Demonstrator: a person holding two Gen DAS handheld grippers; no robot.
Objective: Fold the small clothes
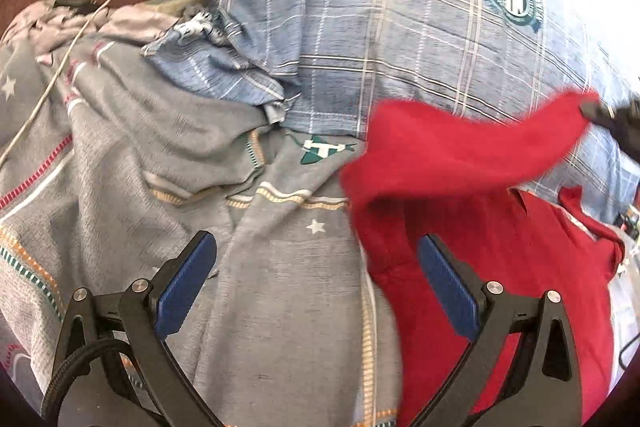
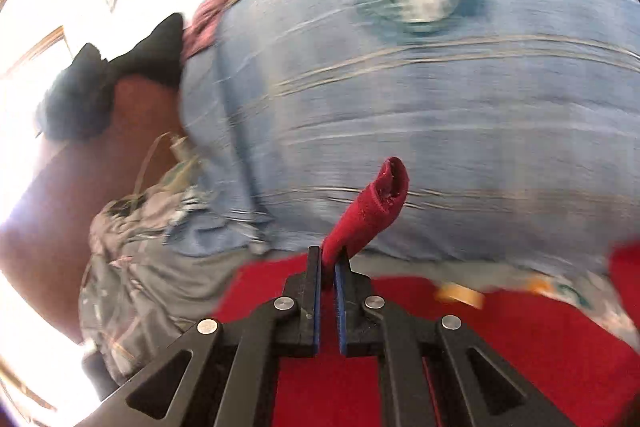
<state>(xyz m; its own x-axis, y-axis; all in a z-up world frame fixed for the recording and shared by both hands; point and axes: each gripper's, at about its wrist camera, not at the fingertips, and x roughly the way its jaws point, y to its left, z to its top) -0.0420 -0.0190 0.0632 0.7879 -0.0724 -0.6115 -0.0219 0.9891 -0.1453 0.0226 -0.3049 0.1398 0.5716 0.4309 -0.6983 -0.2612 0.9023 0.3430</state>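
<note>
Left wrist view: the left gripper hangs with its fingers spread wide and nothing between them, above a grey patterned sheet. A red garment lies partly under the right-hand finger, one corner lifted to the frame's right edge, where the right gripper is mostly cut off.

Right wrist view: heavily blurred. The right gripper has its fingers pinched on a fold of the red garment; a blue checked cloth lies behind.

Fuzzy matt red cloth garment; thin woven grey bedsheet; woven blue checked cover; matt black plastic fingers with ribbed blue pads, shiny metal rivets.
</note>
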